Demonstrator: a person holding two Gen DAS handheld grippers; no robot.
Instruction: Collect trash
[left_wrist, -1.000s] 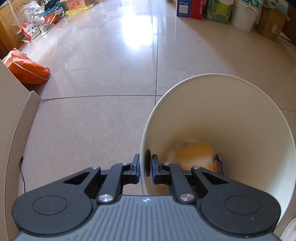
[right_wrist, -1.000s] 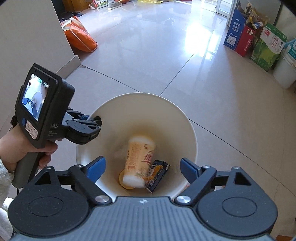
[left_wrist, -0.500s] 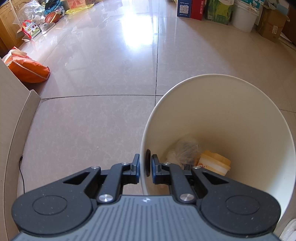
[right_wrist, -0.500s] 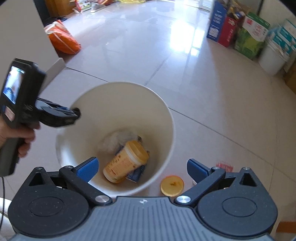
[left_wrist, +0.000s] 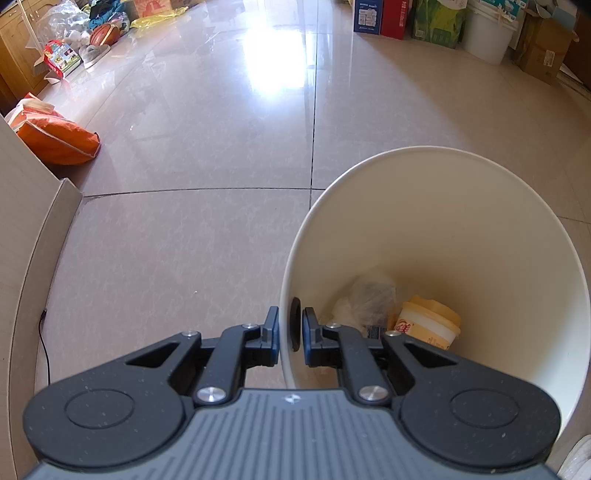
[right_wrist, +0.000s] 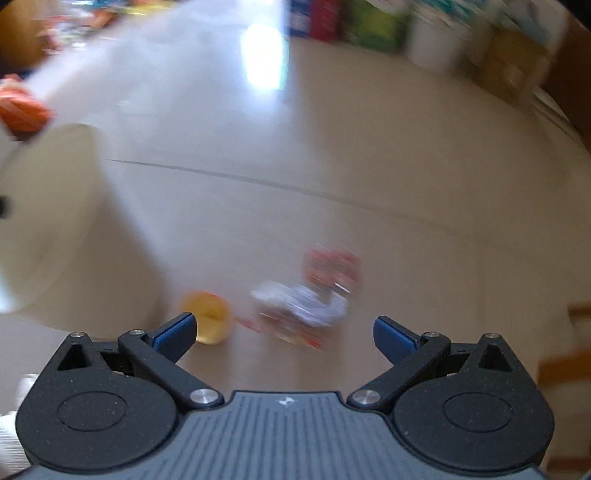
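Your left hand-held gripper is clamped on the rim of the tall cream plastic bin, steadying it. Your right hand-held gripper gapes wide, holding nothing, and is the nearer one: the crumpled red-and-white wrapper lies on the floor mid-frame just beyond its jaws (blurred), its long axis running lower left to upper right, with a round yellow lid beside the left finger.

Orange bag by left wall – boxes, white bucket along far wall.
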